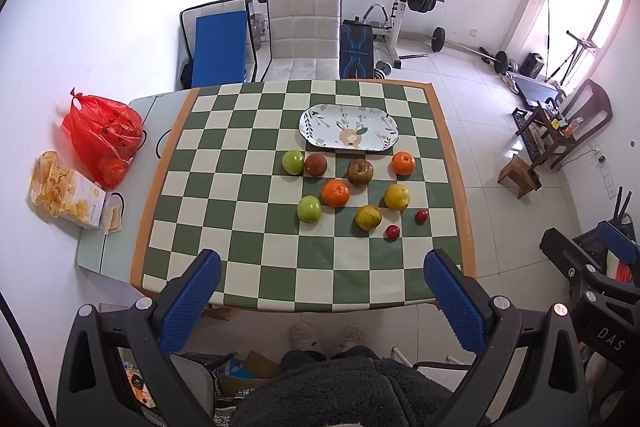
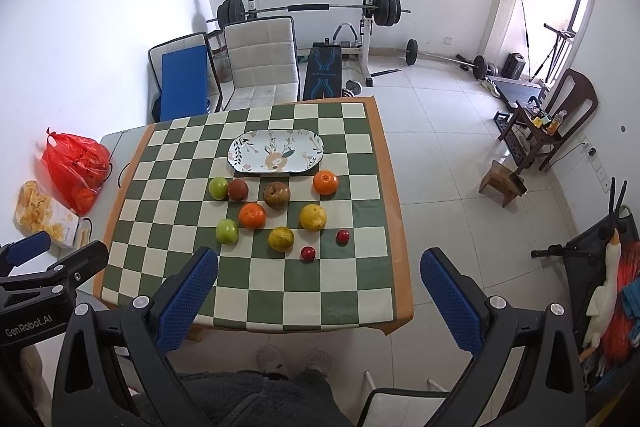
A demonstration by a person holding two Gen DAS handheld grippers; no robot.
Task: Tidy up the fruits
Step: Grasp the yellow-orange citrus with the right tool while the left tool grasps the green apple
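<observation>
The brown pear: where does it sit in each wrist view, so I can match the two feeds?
Left wrist: the brown pear is right of centre, just below the oval plate, left of an orange.
Right wrist: the brown pear is left of centre, again just below the oval plate, left of the orange.
Shared landmark: the oval plate with the deer print.

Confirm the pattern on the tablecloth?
Green and cream checkerboard with an orange border on the tablecloth; clearest in the left wrist view.
</observation>
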